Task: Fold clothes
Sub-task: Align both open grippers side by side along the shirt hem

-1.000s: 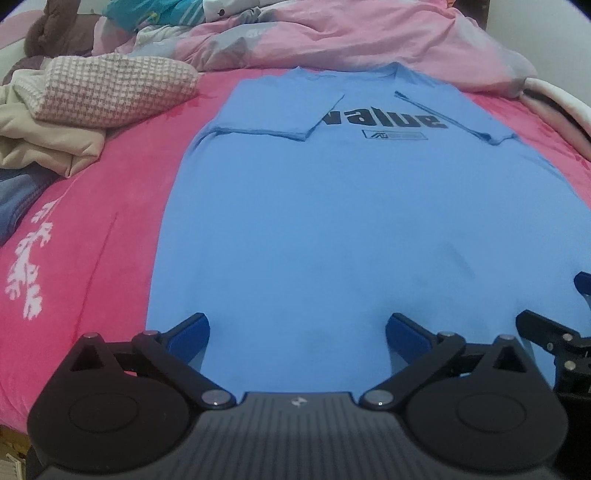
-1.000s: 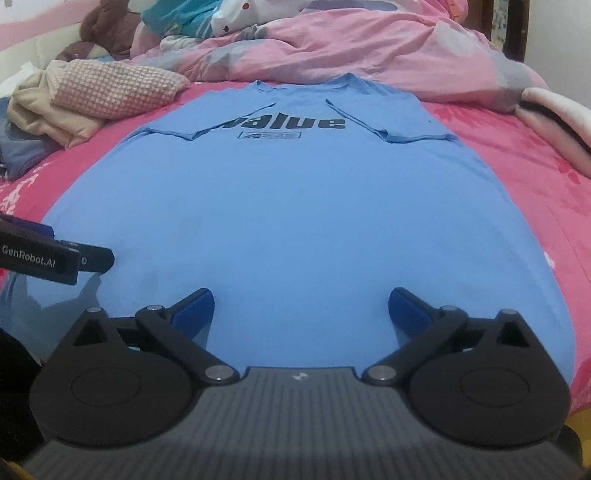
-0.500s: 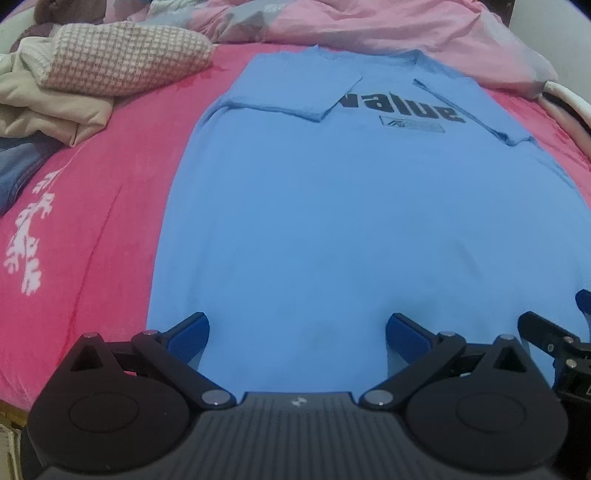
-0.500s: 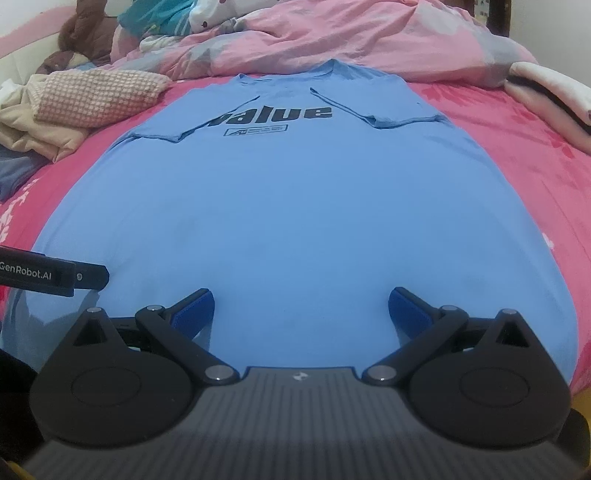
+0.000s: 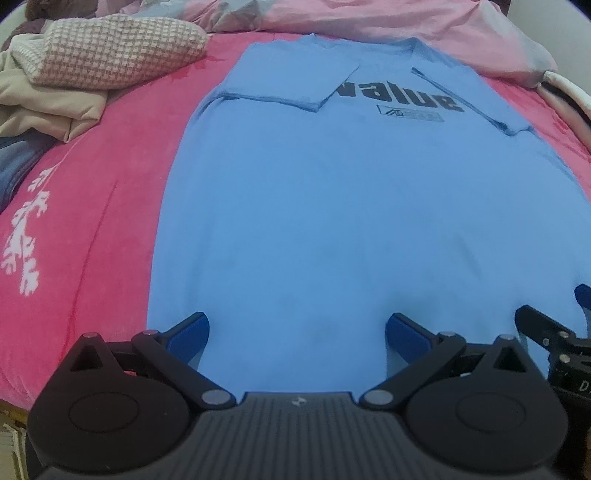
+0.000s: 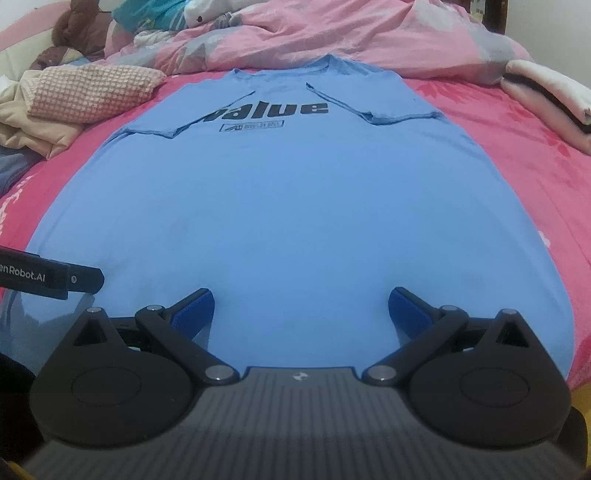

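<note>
A light blue T-shirt (image 5: pixel 351 206) with black "value" lettering lies flat on the pink bed, both sleeves folded inward over the chest. The same T-shirt (image 6: pixel 295 206) fills the right wrist view, hem nearest the camera. My left gripper (image 5: pixel 297 332) is open above the hem's left part, with only flat fabric between its blue pads. My right gripper (image 6: pixel 301 308) is open too, over the hem's right part. The right gripper's tip (image 5: pixel 546 328) shows at the left wrist view's right edge, and the left gripper's body (image 6: pixel 48 277) at the right wrist view's left edge.
A checked pink-and-white garment (image 5: pixel 110 51) lies on beige clothes (image 5: pixel 48 107) and jeans at the left. A rumpled pink duvet (image 6: pixel 332 33) lies behind the collar. Folded white and pink cloth (image 6: pixel 554 92) sits at the right. A brown plush toy (image 6: pixel 79 33) is at the back left.
Both grippers have pitched and shifted slightly over the hem, so the shirt's lettering sits a little differently in each view. Both jaws stayed open and the shirt has not moved.
</note>
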`<move>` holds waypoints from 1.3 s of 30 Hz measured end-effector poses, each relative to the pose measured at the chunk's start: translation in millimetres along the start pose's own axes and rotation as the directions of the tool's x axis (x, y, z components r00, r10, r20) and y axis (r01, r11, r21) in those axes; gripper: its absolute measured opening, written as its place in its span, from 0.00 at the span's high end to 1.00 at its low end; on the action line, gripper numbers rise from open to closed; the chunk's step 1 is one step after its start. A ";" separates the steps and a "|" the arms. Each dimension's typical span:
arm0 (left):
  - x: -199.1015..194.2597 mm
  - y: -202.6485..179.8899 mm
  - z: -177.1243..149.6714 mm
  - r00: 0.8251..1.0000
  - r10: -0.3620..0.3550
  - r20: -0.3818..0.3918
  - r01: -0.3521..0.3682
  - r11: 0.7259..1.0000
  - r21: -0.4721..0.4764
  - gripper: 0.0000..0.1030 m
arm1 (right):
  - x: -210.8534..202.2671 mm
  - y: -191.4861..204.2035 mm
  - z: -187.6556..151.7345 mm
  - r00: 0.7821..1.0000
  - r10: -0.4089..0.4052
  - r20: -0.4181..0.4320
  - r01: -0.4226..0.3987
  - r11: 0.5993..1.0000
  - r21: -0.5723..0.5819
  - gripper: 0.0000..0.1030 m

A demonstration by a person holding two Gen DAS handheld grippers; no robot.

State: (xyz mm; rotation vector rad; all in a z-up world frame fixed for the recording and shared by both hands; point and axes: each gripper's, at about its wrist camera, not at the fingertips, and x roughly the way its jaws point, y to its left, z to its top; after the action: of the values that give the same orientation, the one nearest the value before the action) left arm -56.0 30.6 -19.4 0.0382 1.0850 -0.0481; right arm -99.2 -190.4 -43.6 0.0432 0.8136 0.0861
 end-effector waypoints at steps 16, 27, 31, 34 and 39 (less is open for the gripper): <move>2.2 -0.8 0.2 1.000 0.003 -0.006 -0.003 1.000 -0.009 0.00 | 1.2 1.8 -1.5 1.000 -0.005 0.005 0.005 1.000 0.000 0.01; -0.2 -2.5 -6.7 0.999 0.015 0.040 -0.014 1.000 -0.006 0.00 | 0.3 6.5 -6.9 0.999 -0.030 0.043 0.031 0.999 -0.023 0.01; -1.4 -3.6 -9.0 0.998 0.023 0.053 -0.022 1.000 -0.007 0.00 | 0.2 7.5 -8.3 0.998 -0.034 0.048 0.035 0.999 -0.025 0.01; -2.1 -4.2 -10.1 0.998 0.029 0.057 -0.029 1.000 -0.008 0.00 | -0.1 7.5 -9.2 0.998 -0.035 0.051 0.036 0.999 -0.025 0.01; -2.9 -5.6 -11.0 0.997 0.040 0.066 -0.040 0.999 -0.004 0.00 | 0.8 11.3 -9.7 0.997 -0.052 0.054 0.053 0.998 -0.030 0.01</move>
State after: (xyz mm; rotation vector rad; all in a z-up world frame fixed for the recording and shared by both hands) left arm -67.4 25.7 -22.0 0.0553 1.0181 -0.0118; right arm -106.4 -179.0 -50.0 -0.0057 0.7593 0.0480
